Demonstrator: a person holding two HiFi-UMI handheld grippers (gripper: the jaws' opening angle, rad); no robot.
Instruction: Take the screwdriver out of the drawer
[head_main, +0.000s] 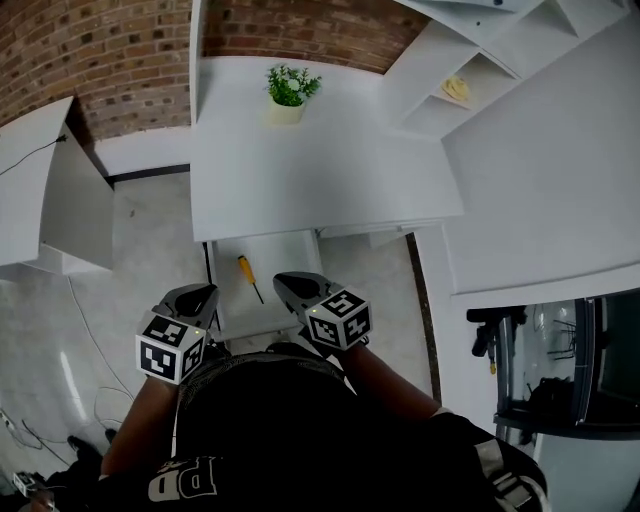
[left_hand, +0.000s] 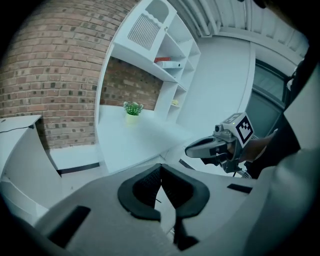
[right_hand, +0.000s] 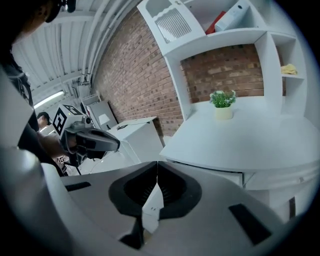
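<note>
In the head view a screwdriver (head_main: 248, 276) with a yellow handle and a dark shaft lies in the open white drawer (head_main: 282, 256) under the desk (head_main: 320, 170). My left gripper (head_main: 207, 292) hovers just left of the drawer's front, shut and empty. My right gripper (head_main: 283, 281) hangs over the drawer's front right part, a little right of the screwdriver's tip, also shut with nothing in it. The left gripper view shows its jaws closed tip to tip (left_hand: 160, 167), with the right gripper (left_hand: 192, 149) beyond. The right gripper view shows closed jaws (right_hand: 157, 165) and the left gripper (right_hand: 112, 145). Neither gripper view shows the screwdriver.
A small potted plant (head_main: 289, 92) stands at the back of the desk. White shelves (head_main: 470, 70) rise at the right, one holding a yellow object (head_main: 456, 90). A white cabinet (head_main: 45, 190) stands at the left. Cables (head_main: 85, 330) trail on the floor; dark equipment (head_main: 560, 360) is at the right.
</note>
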